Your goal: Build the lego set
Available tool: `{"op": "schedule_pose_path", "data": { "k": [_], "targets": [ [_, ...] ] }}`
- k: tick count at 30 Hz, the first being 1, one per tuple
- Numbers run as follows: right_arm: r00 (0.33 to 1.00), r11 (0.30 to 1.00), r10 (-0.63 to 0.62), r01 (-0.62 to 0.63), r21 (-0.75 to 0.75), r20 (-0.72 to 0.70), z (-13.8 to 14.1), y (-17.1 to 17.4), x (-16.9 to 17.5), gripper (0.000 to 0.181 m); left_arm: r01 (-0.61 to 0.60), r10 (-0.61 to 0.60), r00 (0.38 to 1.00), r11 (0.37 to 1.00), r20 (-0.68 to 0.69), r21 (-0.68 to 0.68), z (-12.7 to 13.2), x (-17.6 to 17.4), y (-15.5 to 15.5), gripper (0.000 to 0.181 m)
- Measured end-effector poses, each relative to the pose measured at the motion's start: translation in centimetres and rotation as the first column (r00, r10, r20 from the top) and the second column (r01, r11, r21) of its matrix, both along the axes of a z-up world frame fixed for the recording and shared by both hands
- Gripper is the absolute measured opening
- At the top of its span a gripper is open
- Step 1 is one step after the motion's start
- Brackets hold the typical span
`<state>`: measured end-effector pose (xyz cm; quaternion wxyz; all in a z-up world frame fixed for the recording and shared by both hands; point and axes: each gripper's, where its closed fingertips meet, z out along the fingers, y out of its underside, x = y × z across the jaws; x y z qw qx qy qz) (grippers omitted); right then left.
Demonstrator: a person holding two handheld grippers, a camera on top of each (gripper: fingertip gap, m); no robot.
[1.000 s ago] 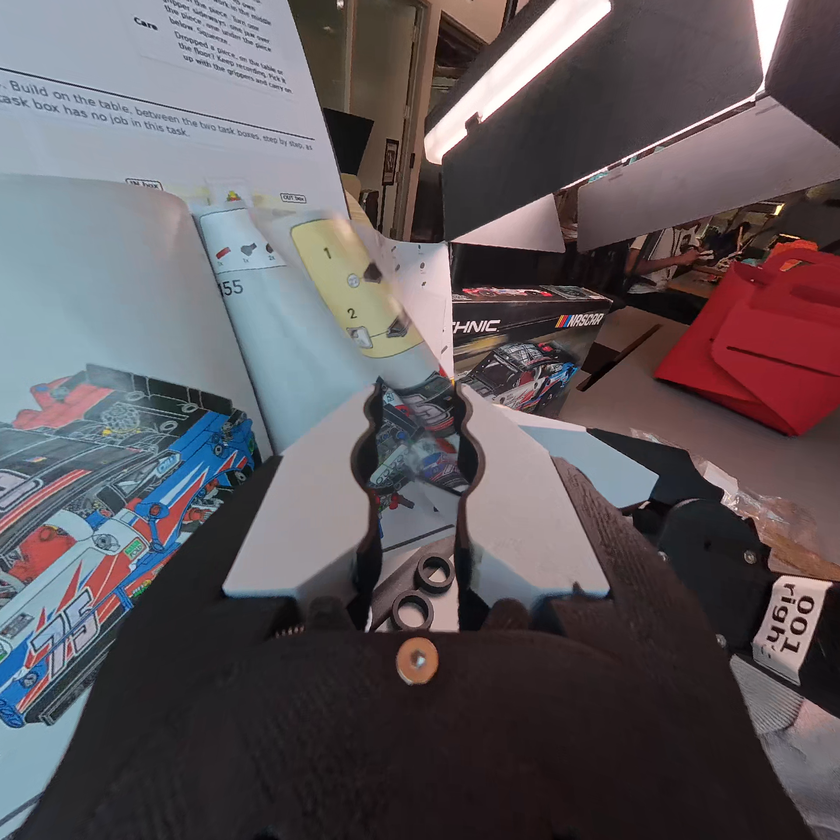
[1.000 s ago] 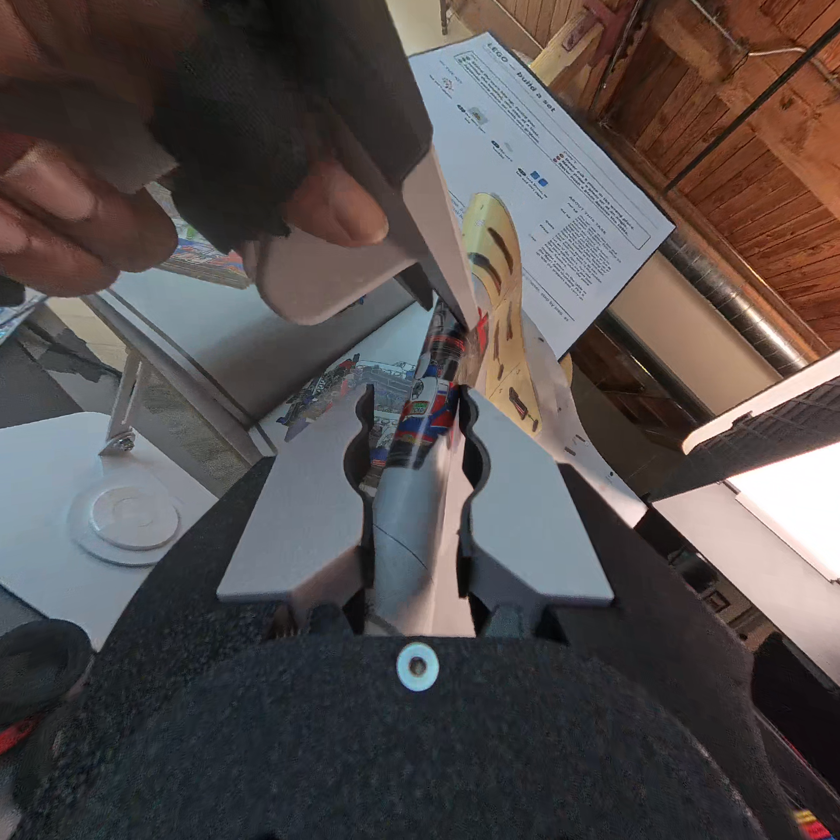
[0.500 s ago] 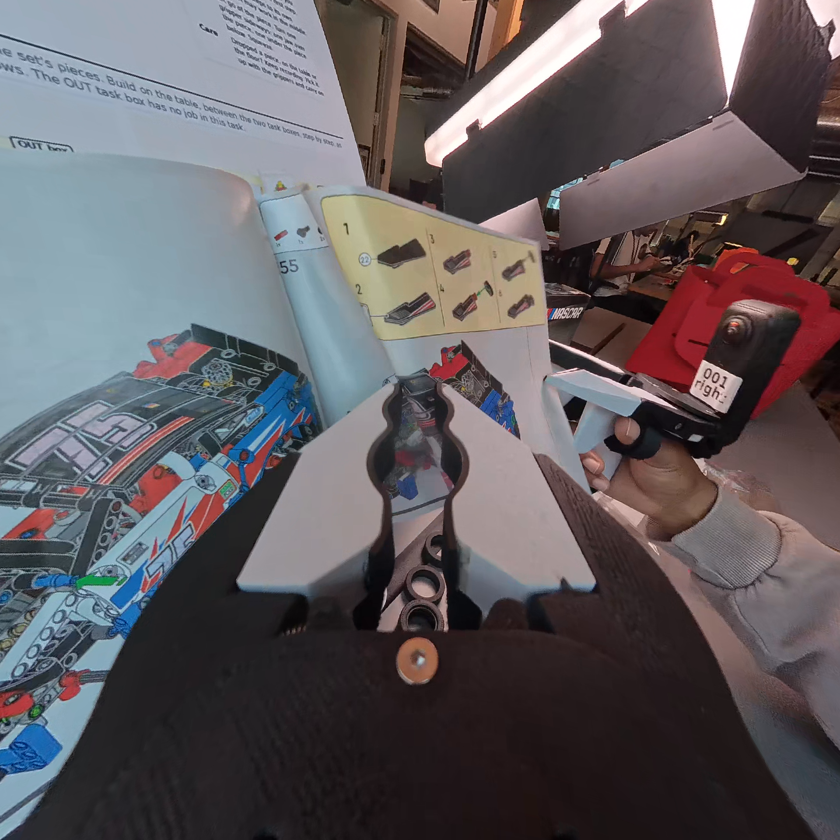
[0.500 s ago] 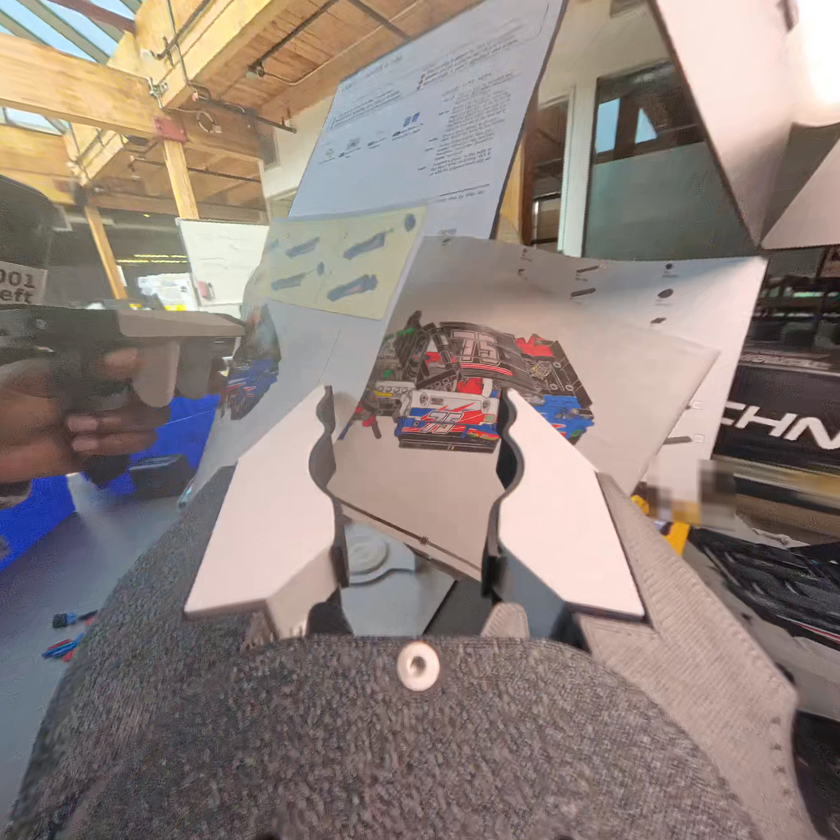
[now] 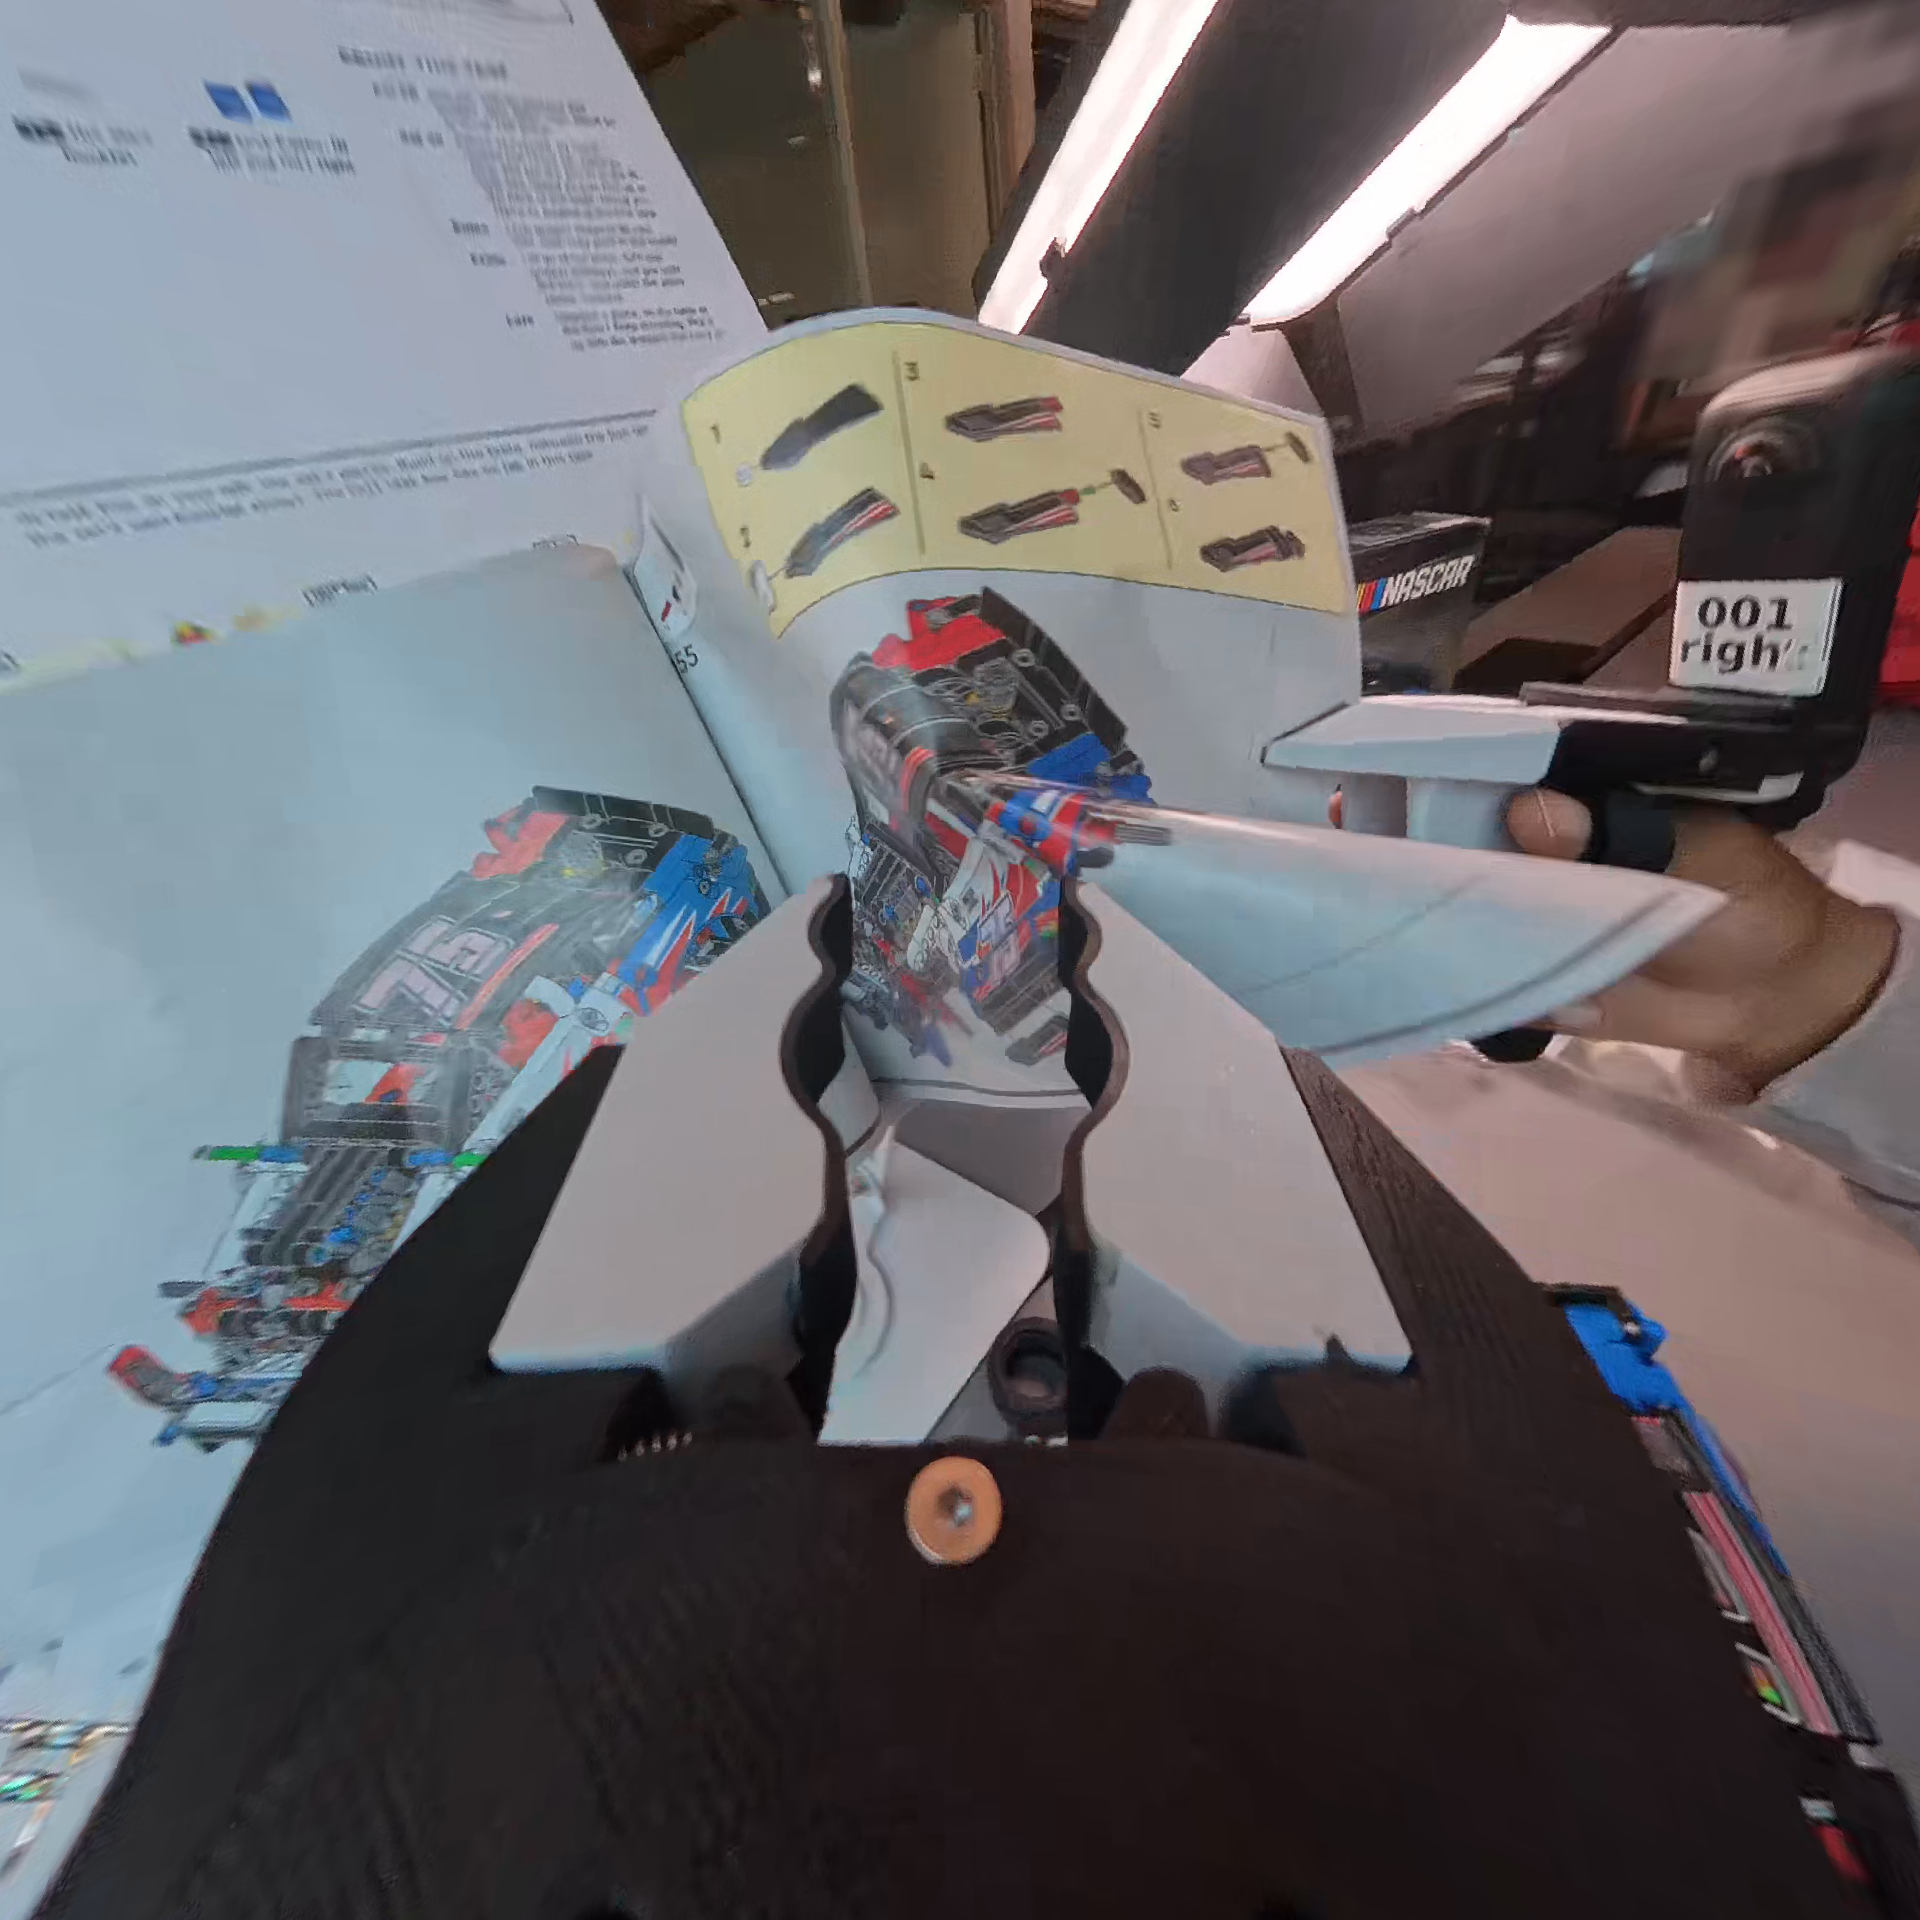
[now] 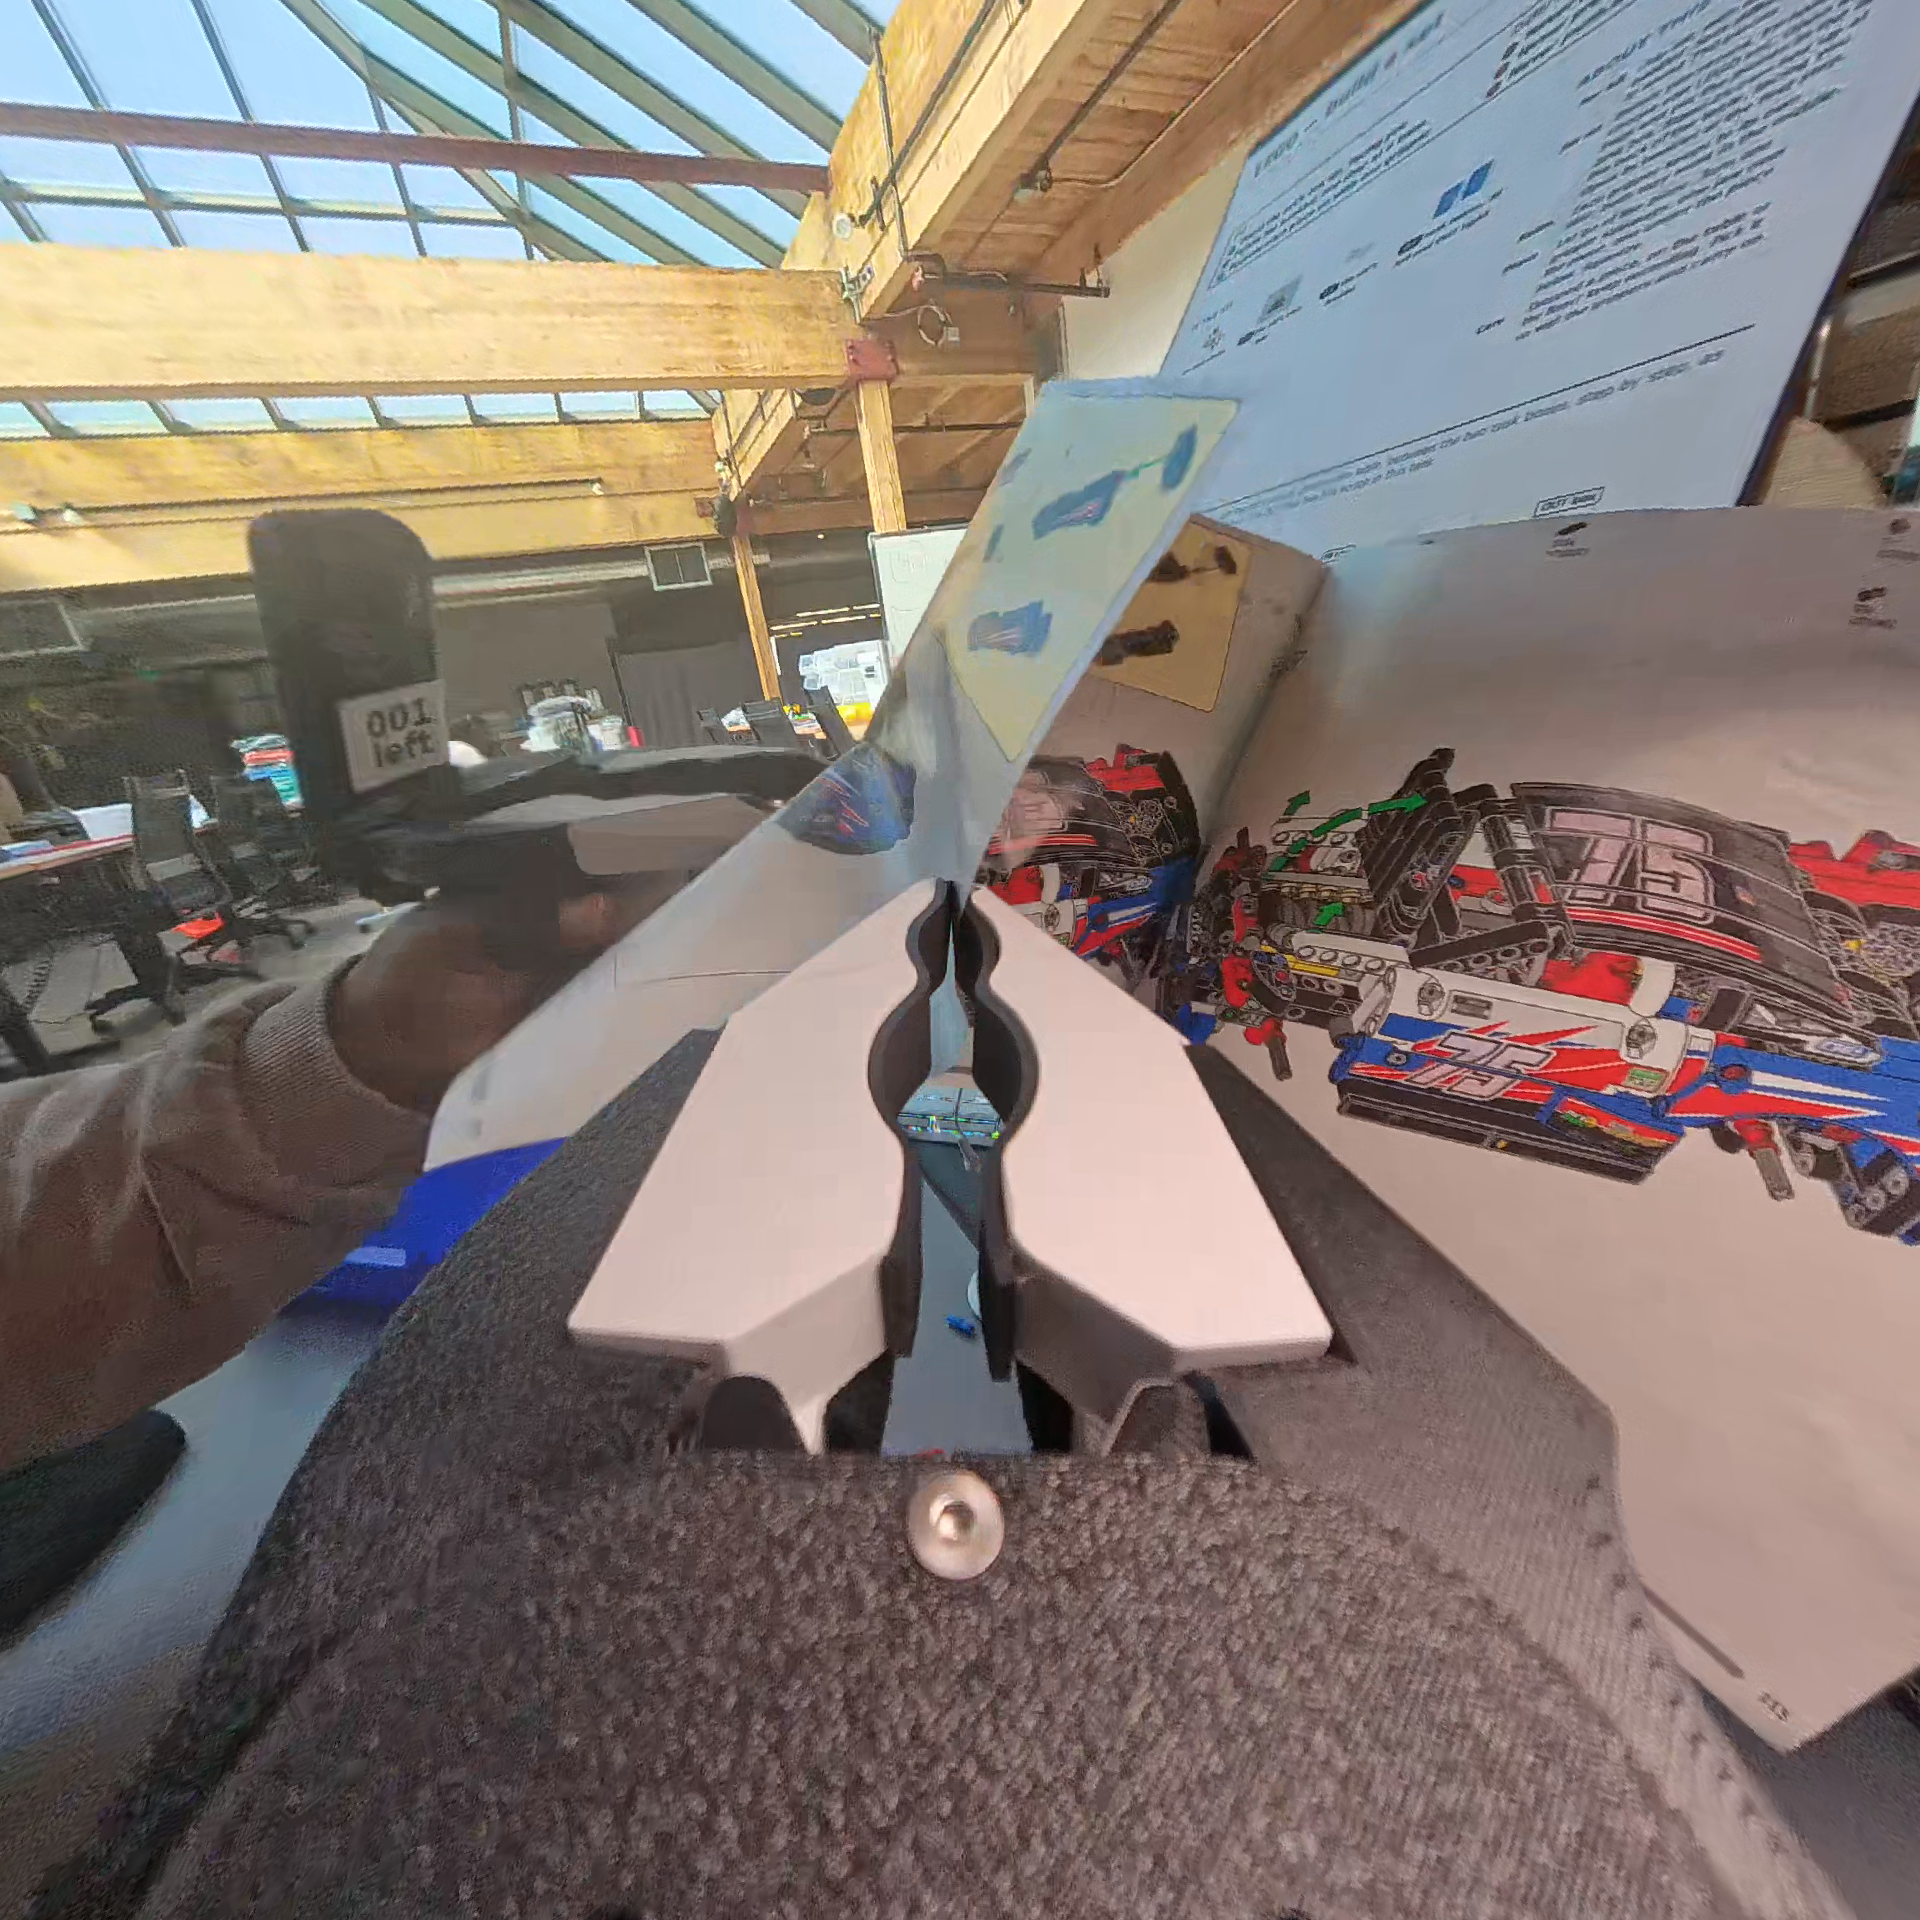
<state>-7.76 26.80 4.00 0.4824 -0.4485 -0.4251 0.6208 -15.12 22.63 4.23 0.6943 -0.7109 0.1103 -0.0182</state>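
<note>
The Lego instruction booklet (image 5: 416, 831) stands open, showing pictures of a red, blue and white race car; it also fills the right of the right wrist view (image 6: 1558, 935). My right gripper (image 6: 951, 888) is shut on the edge of one booklet page (image 6: 1070, 540), which it holds lifted off the spread. In the left wrist view that page (image 5: 1351, 935) curls out to the right under the right gripper (image 5: 1403, 738). My left gripper (image 5: 951, 904) is open and empty just in front of the booklet's middle; it shows at the left of the right wrist view (image 6: 665, 831).
A white printed task sheet (image 5: 260, 312) stands behind the booklet. The Lego set's box (image 5: 1423, 592) is at the back right. A black ring piece (image 5: 1029, 1371) lies on the table under my left gripper. A blue box (image 6: 436, 1226) sits to the left.
My right gripper has gone from open in front of the page to shut on its edge, and the page now stands lifted and curled. My left gripper's fingers stand a little wider apart.
</note>
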Motion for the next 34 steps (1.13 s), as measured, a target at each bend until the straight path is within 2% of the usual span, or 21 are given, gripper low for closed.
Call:
{"op": "schedule_pose_path", "data": {
  "k": [1,3,6,8,10,11,13,15,18,19,21,22,24,27,29,34],
  "targets": [
    [1.000,1.000,-0.012,0.012,-0.010,0.006,0.3,-0.1,-0.3,0.000,-0.011,0.014,0.996,0.999,-0.083,0.043,0.4,0.7,-1.2,0.050],
    [1.000,0.999,-0.021,0.021,-0.027,0.002,1.0,-0.5,-0.9,0.000,-0.035,0.057,0.977,0.993,-0.204,0.113,0.9,1.7,-3.4,0.055],
    [1.000,0.999,-0.010,0.010,-0.044,-0.006,2.5,-1.4,-1.7,0.000,0.001,0.035,0.946,0.994,-0.321,0.111,0.0,3.1,-5.4,0.063],
    [1.000,0.997,0.018,-0.019,-0.075,-0.009,3.6,-2.2,-2.5,0.000,0.009,0.019,0.913,0.998,-0.407,0.067,-1.7,3.8,-5.5,0.068],
    [1.000,0.994,0.030,-0.030,-0.105,0.002,4.8,-3.0,-3.7,0.000,-0.041,0.057,0.872,0.998,-0.486,0.044,-3.2,3.5,-4.9,0.074],
    [0.999,0.993,0.031,-0.029,-0.114,0.012,5.4,-3.4,-4.4,0.000,-0.093,0.124,0.848,0.992,-0.516,0.086,-3.1,2.8,-4.5,0.067],
    [0.998,0.993,0.037,-0.031,-0.113,0.055,6.0,-4.6,-5.9,0.000,-0.198,0.290,0.816,0.953,-0.501,0.229,-1.8,0.7,-4.2,0.025],
    [0.997,0.996,0.036,-0.031,-0.081,0.063,6.6,-5.8,-6.9,0.004,-0.231,0.342,0.852,0.925,-0.397,0.302,-0.7,-0.6,-4.5,0.004],
    [1.000,0.999,0.014,-0.014,-0.046,-0.001,7.4,-5.8,-6.4,0.034,-0.279,0.323,0.940,0.913,-0.109,0.298,-0.4,-3.7,-5.2,0.000],
    [1.000,0.999,-0.018,0.018,-0.040,0.005,6.8,-5.2,-6.0,0.035,-0.300,0.310,0.951,0.911,0.008,0.283,-0.7,-5.2,-5.4,0.000],
    [0.991,0.993,-0.117,0.118,-0.012,0.068,4.0,-3.3,-6.4,0.033,-0.300,0.246,0.942,0.922,0.227,0.247,-1.7,-7.9,-5.5,0.000],
    [0.980,0.988,-0.152,0.153,0.005,0.129,1.8,-2.4,-6.9,0.032,-0.293,0.207,0.920,0.928,0.332,0.232,-2.3,-9.1,-5.5,0.000],
    [0.941,0.975,-0.217,0.221,0.016,0.259,-2.8,-0.4,-8.2,0.029,-0.297,0.160,0.832,0.937,0.532,0.184,-4.1,-11.7,-5.2,0.000],
    [0.870,0.929,-0.367,0.359,0.088,0.329,-6.3,3.1,-8.4,0.028,-0.230,0.013,0.660,0.955,0.751,0.185,-5.9,-13.7,-5.1,0.000],
    [0.802,0.871,-0.490,0.459,0.172,0.340,-7.1,5.3,-7.7,0.025,-0.215,-0.024,0.594,0.959,0.804,0.187,-6.8,-14.8,-5.0,0.000],
    [0.651,0.739,-0.671,0.547,0.394,0.355,-8.8,8.9,-6.9,0.022,-0.208,-0.029,0.537,0.964,0.843,0.165,-8.4,-16.8,-4.2,0.000]
  ]
}}
